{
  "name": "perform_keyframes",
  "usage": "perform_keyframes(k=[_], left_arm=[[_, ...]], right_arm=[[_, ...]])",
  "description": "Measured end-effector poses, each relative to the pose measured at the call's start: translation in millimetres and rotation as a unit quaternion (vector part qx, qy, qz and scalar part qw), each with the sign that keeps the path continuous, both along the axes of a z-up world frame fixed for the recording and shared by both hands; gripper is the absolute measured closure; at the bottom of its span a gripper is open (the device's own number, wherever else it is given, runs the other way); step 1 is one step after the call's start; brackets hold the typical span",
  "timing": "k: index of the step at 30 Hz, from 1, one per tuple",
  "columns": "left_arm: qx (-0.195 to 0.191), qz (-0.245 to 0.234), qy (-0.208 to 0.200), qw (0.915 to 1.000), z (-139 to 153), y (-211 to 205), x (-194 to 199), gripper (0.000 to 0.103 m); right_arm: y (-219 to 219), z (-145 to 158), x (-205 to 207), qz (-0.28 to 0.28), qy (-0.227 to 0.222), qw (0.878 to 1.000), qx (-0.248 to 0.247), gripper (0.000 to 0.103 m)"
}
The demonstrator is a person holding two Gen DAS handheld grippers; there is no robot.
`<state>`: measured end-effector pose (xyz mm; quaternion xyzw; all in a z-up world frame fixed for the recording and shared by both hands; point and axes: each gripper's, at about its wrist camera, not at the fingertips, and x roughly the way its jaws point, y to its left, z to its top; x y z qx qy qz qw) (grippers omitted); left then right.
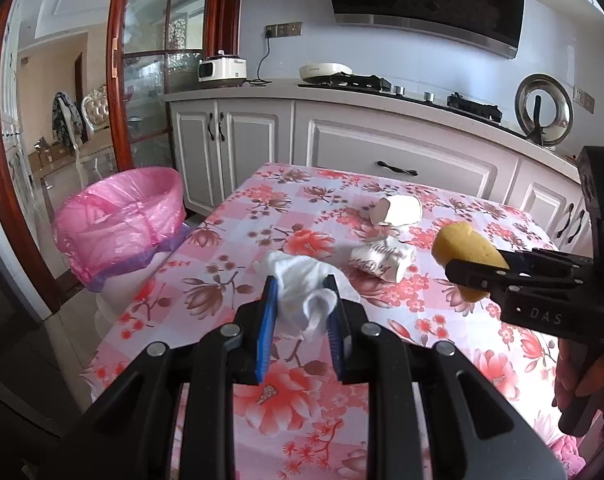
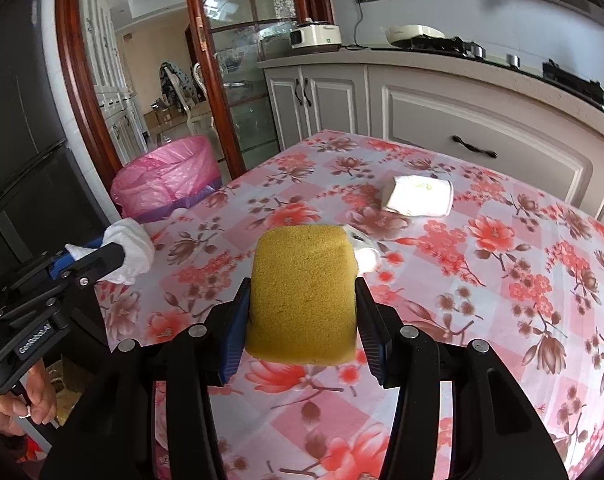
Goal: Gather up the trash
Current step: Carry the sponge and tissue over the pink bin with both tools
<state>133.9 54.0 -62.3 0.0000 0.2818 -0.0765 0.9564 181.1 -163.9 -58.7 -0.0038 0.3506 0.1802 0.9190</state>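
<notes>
My left gripper [image 1: 302, 286] is shut on a crumpled white tissue [image 1: 302, 284] and holds it above the floral table [image 1: 230, 248]. It also shows in the right wrist view [image 2: 94, 258] with the tissue [image 2: 130, 250]. My right gripper [image 2: 302, 288] is shut on a yellow sponge [image 2: 304, 292], held above the table [image 2: 502, 280]; it shows at the right of the left wrist view [image 1: 462, 270] with the sponge [image 1: 462, 246]. A bin with a pink bag [image 1: 118, 216] stands off the table's left edge [image 2: 166, 180]. Two crushed paper cups [image 1: 398, 210] [image 1: 382, 260] lie mid-table.
White kitchen cabinets [image 1: 342, 140] with a stove run behind the table. A glass sliding door [image 1: 150, 80] with a red wood frame stands at the left. One crushed cup also shows in the right wrist view [image 2: 420, 196]. A dark fridge [image 2: 22, 160] is at far left.
</notes>
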Motion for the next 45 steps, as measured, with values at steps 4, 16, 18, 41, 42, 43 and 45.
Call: perform_keyframes(k=[4, 16, 18, 41, 42, 43, 45], left_arm=[[0.005, 0.013, -0.005, 0.9999, 1, 3, -2, 0.08], [-0.001, 0.052, -0.013, 0.9986, 2, 38, 14, 0.08], [-0.001, 0.06, -0.01, 0.9981, 1, 46, 20, 0.08], [-0.003, 0.178, -0.052, 0.9827, 30, 170, 98, 0.08], [-0.001, 0.182, -0.058, 0.9816, 34, 176, 103, 0.08], [0.002, 0.187, -0.066, 0.9802, 39, 183, 109, 0.08], [0.006, 0.192, -0.074, 0.9785, 45, 195, 124, 0.08]], right_arm=[[11, 6, -3, 0.007, -0.01, 1.0, 0.004, 0.056], [60, 14, 22, 0.056, -0.022, 0.998, 0.013, 0.056], [71, 12, 28, 0.066, -0.021, 0.998, 0.011, 0.056], [205, 27, 139, 0.185, -0.041, 0.982, 0.009, 0.055], [214, 28, 149, 0.192, -0.043, 0.98, 0.009, 0.055], [220, 30, 154, 0.197, -0.044, 0.979, 0.01, 0.055], [236, 31, 171, 0.21, -0.043, 0.977, 0.01, 0.055]])
